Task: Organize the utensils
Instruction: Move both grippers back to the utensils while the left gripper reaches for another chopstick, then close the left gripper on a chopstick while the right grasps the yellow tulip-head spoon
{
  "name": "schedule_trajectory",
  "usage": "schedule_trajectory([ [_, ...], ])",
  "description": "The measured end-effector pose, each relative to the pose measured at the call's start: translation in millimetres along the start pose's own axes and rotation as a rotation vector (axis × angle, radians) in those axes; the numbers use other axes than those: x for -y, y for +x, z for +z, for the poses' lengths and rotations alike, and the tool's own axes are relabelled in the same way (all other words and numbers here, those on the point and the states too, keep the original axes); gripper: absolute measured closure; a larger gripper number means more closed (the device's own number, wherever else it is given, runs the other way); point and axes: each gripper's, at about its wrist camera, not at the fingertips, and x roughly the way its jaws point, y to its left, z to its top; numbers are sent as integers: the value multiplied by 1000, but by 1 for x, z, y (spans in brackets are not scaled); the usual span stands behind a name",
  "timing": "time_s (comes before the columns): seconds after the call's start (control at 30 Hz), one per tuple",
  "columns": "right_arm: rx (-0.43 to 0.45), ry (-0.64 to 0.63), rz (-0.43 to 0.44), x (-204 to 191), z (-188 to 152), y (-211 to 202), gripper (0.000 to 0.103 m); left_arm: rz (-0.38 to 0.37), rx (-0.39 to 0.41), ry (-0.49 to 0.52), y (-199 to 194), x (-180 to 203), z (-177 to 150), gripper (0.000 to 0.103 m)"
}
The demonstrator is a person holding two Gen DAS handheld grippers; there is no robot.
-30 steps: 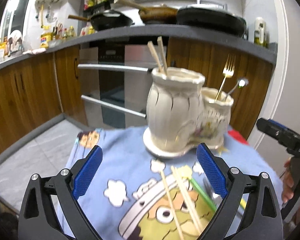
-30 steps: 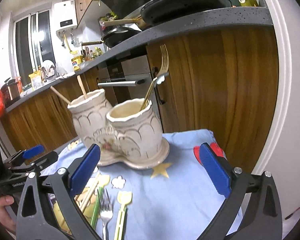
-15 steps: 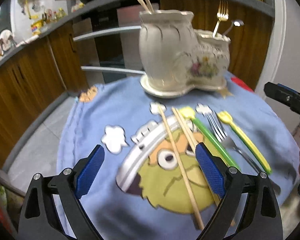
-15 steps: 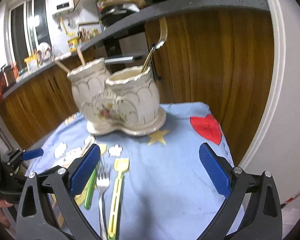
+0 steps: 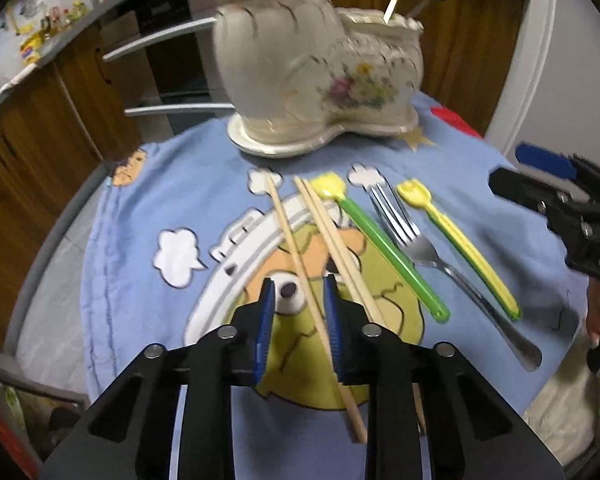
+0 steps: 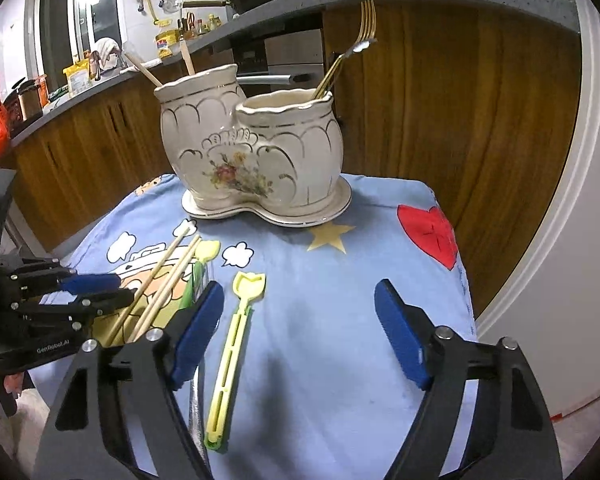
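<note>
A cream two-pot ceramic holder (image 5: 316, 64) (image 6: 248, 148) stands at the far side of the blue cartoon cloth; chopsticks stick out of its taller pot, a gold fork (image 6: 366, 24) and a spoon out of the lower one. On the cloth lie a single chopstick (image 5: 296, 248), a chopstick pair (image 5: 336, 240), a green-handled utensil (image 5: 384, 240), a steel fork (image 5: 420, 248) and a yellow fork (image 5: 460, 248) (image 6: 232, 344). My left gripper (image 5: 298, 296) is lowered with its jaws narrowed around the single chopstick, a gap still showing. My right gripper (image 6: 300, 308) is open above the cloth, right of the yellow fork.
The small table's cloth (image 6: 340, 320) ends close on all sides. Wooden kitchen cabinets (image 6: 440, 100) and an oven (image 5: 172, 60) stand behind, and a white door frame (image 6: 572, 200) to the right. The right gripper also shows at the left wrist view's right edge (image 5: 560, 208).
My left gripper has come down over the cloth and its jaws have closed most of the way around the single chopstick. My right gripper has dropped a little and stayed open.
</note>
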Motion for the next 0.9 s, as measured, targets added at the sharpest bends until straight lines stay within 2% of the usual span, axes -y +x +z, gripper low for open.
schedule_trajectory([
  [0.07, -9, -4, 6, 1, -1, 2, 27, -12, -26, 8, 4, 2, -1, 80],
  [0.1, -14, -6, 9, 1, -1, 3, 27, -7, -36, 15, 6, 3, -1, 86],
  [0.2, -29, -14, 15, 1, -2, 5, 27, 1, -47, 20, 8, 4, 0, 88],
  [0.27, -36, -17, 19, 1, -2, 6, 28, 11, -50, 24, 8, 5, 1, 95],
  [0.4, -79, -34, 52, -2, -4, 7, 29, 6, -30, 6, 7, 0, -2, 98],
  [0.53, -192, -25, 142, -9, -11, 21, 44, -3, 2, -24, 4, -10, -6, 98],
  [0.6, -221, -48, 139, -16, -14, 25, 52, 7, 15, -23, 1, -12, -9, 98],
  [0.67, -225, -72, 124, -22, -15, 26, 66, 11, 27, -21, -2, -13, -11, 98],
  [0.7, -227, -85, 116, -25, -15, 26, 70, 8, 33, -22, -4, -14, -11, 98],
  [0.9, -249, -101, 93, -32, -14, 35, 75, -8, 71, -27, -13, -17, -12, 98],
])
